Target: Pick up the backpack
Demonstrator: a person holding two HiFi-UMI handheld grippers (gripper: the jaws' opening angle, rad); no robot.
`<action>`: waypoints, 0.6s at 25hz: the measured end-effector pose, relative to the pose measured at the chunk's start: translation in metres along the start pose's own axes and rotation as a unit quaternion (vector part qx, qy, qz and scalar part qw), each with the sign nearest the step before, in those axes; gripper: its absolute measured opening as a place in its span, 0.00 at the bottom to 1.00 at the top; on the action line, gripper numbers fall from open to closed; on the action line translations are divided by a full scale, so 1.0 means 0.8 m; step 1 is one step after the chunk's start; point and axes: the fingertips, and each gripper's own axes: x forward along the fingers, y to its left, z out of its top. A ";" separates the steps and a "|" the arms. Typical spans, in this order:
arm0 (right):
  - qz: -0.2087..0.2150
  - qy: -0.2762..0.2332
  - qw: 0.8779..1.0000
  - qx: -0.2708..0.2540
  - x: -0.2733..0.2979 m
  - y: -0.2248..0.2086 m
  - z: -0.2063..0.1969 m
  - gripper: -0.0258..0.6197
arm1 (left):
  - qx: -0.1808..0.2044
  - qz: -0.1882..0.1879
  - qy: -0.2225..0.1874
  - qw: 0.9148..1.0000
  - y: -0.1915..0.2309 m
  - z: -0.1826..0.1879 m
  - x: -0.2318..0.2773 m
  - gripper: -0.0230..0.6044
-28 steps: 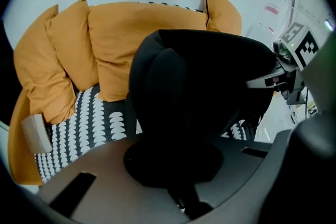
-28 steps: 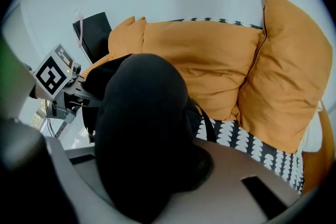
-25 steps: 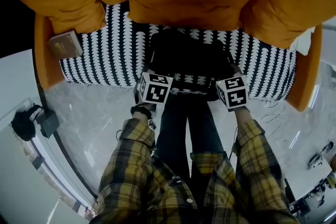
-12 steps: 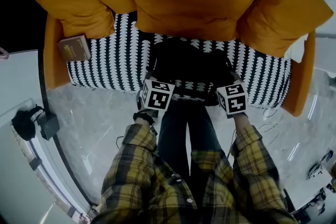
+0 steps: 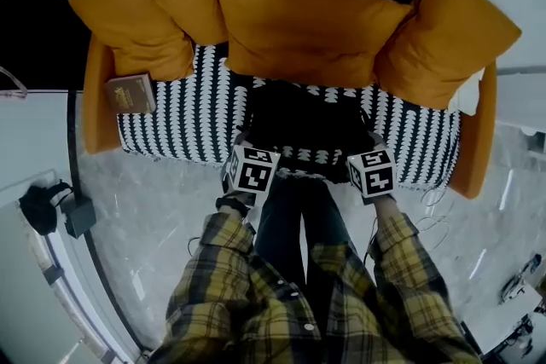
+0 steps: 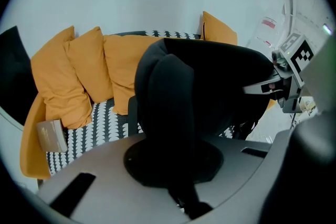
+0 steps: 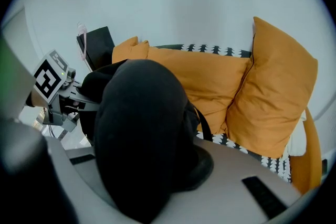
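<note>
The black backpack point(image 5: 305, 119) hangs in front of the sofa seat, held up at its two sides. My left gripper point(image 5: 248, 151) is shut on the bag's left edge, and black fabric point(image 6: 168, 123) fills that gripper's view and covers its jaws. My right gripper point(image 5: 370, 154) is shut on the right edge, where the bulging fabric point(image 7: 139, 139) hides its jaws too. Each gripper shows in the other's view: the right gripper point(image 6: 281, 84) and the left gripper point(image 7: 60, 94) on opposite sides of the bag.
The sofa has a black-and-white patterned seat point(image 5: 175, 111) and several orange cushions point(image 5: 307, 26) along its back. A book point(image 5: 130, 92) lies at the seat's left end. A black device point(image 5: 38, 207) sits on the floor at left, and cables point(image 5: 435, 217) at right.
Both grippers have risen together with the backpack. The head view has pulled back, and more of the sofa and its back cushions now shows.
</note>
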 end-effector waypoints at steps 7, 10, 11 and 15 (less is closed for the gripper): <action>0.006 -0.023 1.000 -0.010 -0.039 0.014 0.032 0.09 | -0.009 0.000 -0.027 1.000 0.002 0.020 -0.051 0.09; 0.003 -0.040 0.999 -0.013 -0.055 0.017 0.056 0.09 | -0.013 0.005 -0.043 0.999 0.008 0.039 -0.071 0.09; 0.002 -0.045 0.999 -0.013 -0.062 0.018 0.063 0.09 | -0.014 0.006 -0.048 0.999 0.009 0.045 -0.078 0.09; -0.004 -0.067 0.998 -0.013 -0.093 0.025 0.086 0.09 | -0.018 0.005 -0.070 0.997 0.011 0.065 -0.111 0.09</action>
